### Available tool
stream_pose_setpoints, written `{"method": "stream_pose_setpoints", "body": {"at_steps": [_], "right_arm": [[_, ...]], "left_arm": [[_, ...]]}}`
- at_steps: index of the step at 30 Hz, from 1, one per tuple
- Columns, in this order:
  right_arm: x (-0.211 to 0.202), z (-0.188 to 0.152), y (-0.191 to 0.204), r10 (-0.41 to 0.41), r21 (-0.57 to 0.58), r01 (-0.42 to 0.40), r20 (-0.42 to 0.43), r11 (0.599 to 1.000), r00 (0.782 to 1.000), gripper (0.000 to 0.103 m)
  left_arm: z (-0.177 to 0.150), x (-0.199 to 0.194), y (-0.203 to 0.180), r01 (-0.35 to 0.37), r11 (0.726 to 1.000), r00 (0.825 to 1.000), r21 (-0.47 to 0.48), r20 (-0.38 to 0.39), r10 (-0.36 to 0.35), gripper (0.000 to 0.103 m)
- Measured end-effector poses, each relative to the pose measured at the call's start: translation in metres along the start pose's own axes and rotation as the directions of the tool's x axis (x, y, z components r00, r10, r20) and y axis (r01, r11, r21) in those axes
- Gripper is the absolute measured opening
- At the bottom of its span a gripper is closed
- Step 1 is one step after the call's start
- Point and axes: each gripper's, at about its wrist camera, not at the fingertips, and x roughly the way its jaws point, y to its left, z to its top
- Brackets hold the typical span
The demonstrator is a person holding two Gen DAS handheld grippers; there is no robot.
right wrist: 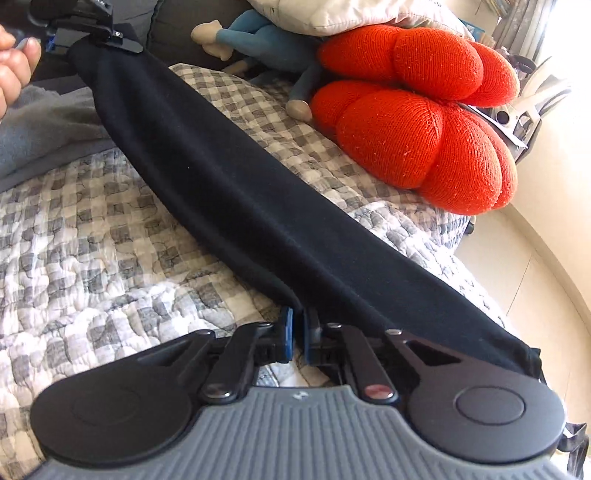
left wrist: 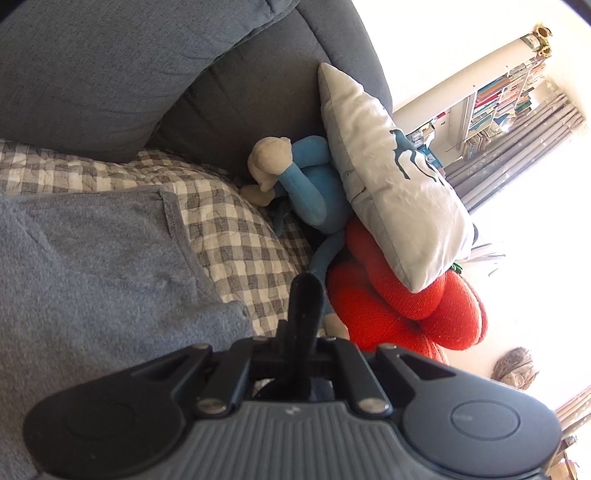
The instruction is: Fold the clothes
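Sunlit room behind, with a bookshelf (left wrist: 506, 92) and grey curtains (left wrist: 517, 147) washed pale by window glare. Nearer, a grey sofa (left wrist: 221, 92) of coarse woven cloth, seat spread with a puckered, quilted checked cover (right wrist: 92, 229) in grey and white. Against the armrest, piled together: a white pillow (left wrist: 391, 177), crinkled, with a dark print; under it a red cushion (right wrist: 424, 122), knitted and lobed like a pumpkin; beside both a blue doll (left wrist: 314, 184), soft plush with cream head and hands. Fuzzy grey blanket (left wrist: 92, 266) lying over the cover at the left. Black garment (right wrist: 258, 206), smooth fine knit, stretched as a long taut band above the cover, well seen only from the right wrist view. Right gripper (right wrist: 297, 334), blue-padded, closed to a narrow slit and pinching the near end of the band. Left gripper (right wrist: 92, 26), seen small at the far end, clamped on the other end, with a hand (right wrist: 14, 62) just beside it. From the left wrist view, left gripper (left wrist: 304, 295) shows fingers pressed together into one dark upright shape; garment almost hidden there. Bookshelf and curtains clear only in the left view; full lobed shape of the cushion only in the right.
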Motion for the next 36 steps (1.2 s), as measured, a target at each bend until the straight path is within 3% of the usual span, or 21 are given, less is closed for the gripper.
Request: {"method": "stream_pose_setpoints", "body": {"at_steps": [4,9,10,14,18,20,24,26,29,33,36], "right_arm": [[-0.03,0.003,-0.012,0.083,0.174,-0.098,0.095,0.98,0.992,0.006],[0.001,-0.005,-0.003,0.075,0.221,-0.07,-0.015,0.973,0.997,0.009],[0.003,-0.007,0.0,0.074,0.229,-0.07,-0.008,0.971,0.997,0.017],[-0.009,-0.017,-0.006,0.059,0.304,-0.065,0.029,0.95,0.998,0.023],[-0.024,-0.033,-0.026,0.071,0.422,-0.083,0.045,0.903,0.996,0.03],[-0.031,-0.042,-0.036,0.076,0.478,-0.092,0.053,0.874,0.996,0.041],[-0.046,-0.059,-0.056,0.085,0.584,-0.11,0.071,0.804,0.994,0.044],[-0.045,-0.075,-0.069,0.116,0.66,-0.139,0.079,0.738,0.99,0.041],[-0.065,-0.085,-0.083,0.14,0.728,-0.218,0.167,0.65,0.976,0.043],[-0.089,-0.079,-0.09,0.07,0.71,-0.243,0.264,0.661,0.962,0.043],[-0.071,-0.085,-0.095,0.083,0.736,-0.24,0.244,0.633,0.966,0.044]], "left_arm": [[0.004,0.006,0.0,-0.011,1.0,1.0,-0.01,0.01,0.011,0.004],[0.004,0.009,0.003,-0.038,0.999,0.999,-0.026,0.007,0.038,0.004],[0.005,0.009,0.003,-0.043,0.999,0.999,-0.028,0.007,0.043,0.004],[0.006,0.006,0.003,-0.044,0.999,0.999,-0.023,0.025,0.045,0.004],[0.005,0.01,0.002,-0.044,0.999,0.999,-0.013,0.024,0.045,0.004],[0.005,0.011,0.003,-0.047,0.999,0.999,-0.016,0.018,0.048,0.004],[0.004,0.01,0.001,-0.037,0.999,0.999,-0.018,0.019,0.037,0.004],[0.004,0.009,0.0,-0.037,0.999,0.999,-0.015,0.021,0.038,0.004],[0.005,0.008,-0.001,-0.062,0.998,0.998,-0.009,0.027,0.062,0.004],[0.003,0.003,-0.014,-0.09,0.995,0.995,0.047,0.053,0.087,0.004],[0.003,-0.001,-0.019,-0.063,0.997,0.996,0.039,0.066,0.06,0.004]]}}
